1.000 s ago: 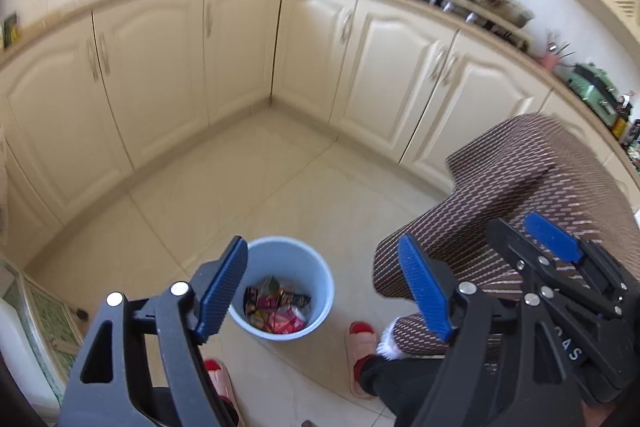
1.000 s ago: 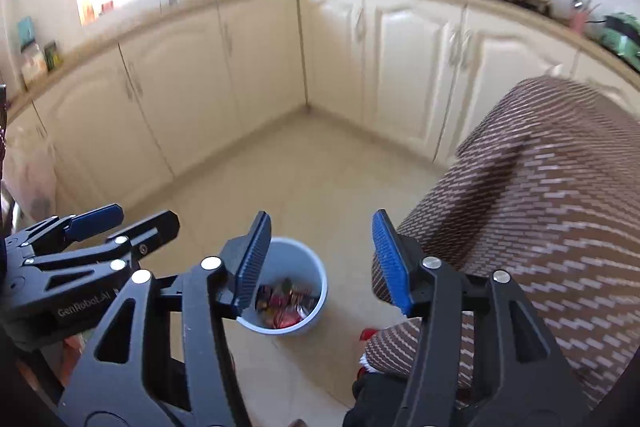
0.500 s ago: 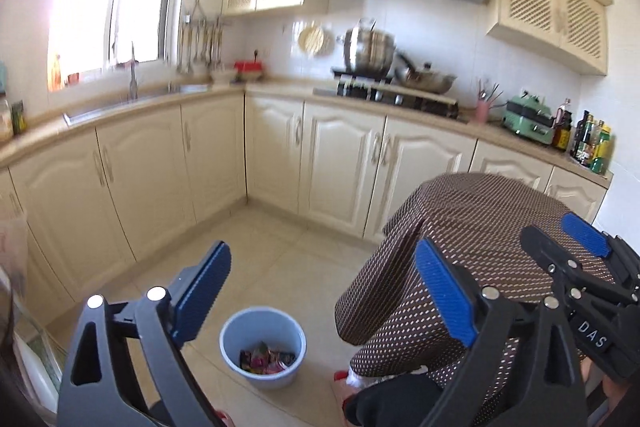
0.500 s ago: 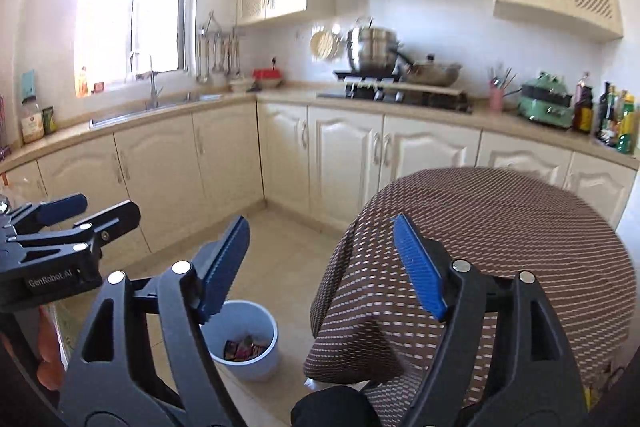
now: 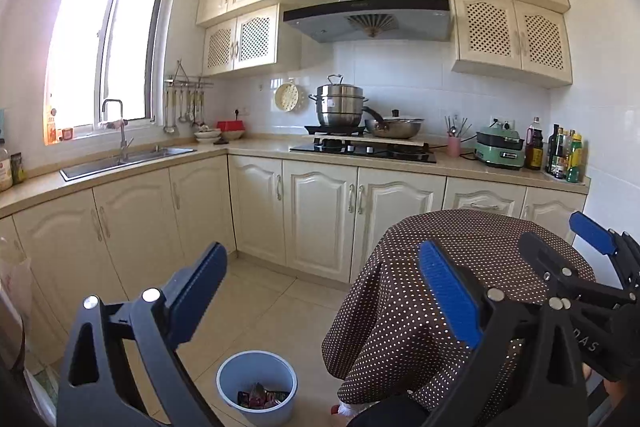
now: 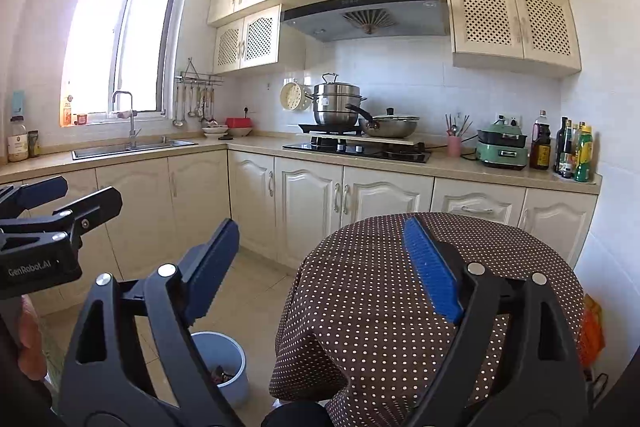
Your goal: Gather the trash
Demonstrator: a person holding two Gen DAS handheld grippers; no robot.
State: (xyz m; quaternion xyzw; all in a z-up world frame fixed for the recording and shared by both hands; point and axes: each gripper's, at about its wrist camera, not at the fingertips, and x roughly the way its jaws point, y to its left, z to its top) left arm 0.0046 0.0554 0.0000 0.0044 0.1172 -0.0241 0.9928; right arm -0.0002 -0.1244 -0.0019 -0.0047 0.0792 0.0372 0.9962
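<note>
Kitchen floor bin (image 5: 257,387) below; both tools opening, apparently holding nothing

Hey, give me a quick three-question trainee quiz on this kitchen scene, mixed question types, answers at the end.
1. True or false: the round light-blue plastic bin on the floor is empty.
2. What covers the round table? A) plain white sheet B) brown white-dotted cloth C) newspaper
3. Fill in: nothing sits between the left gripper jaws or the right gripper jaws; both are ____.

Key: 1 false, colourful wrappers lie inside. 2 B. 3 opening.
</note>
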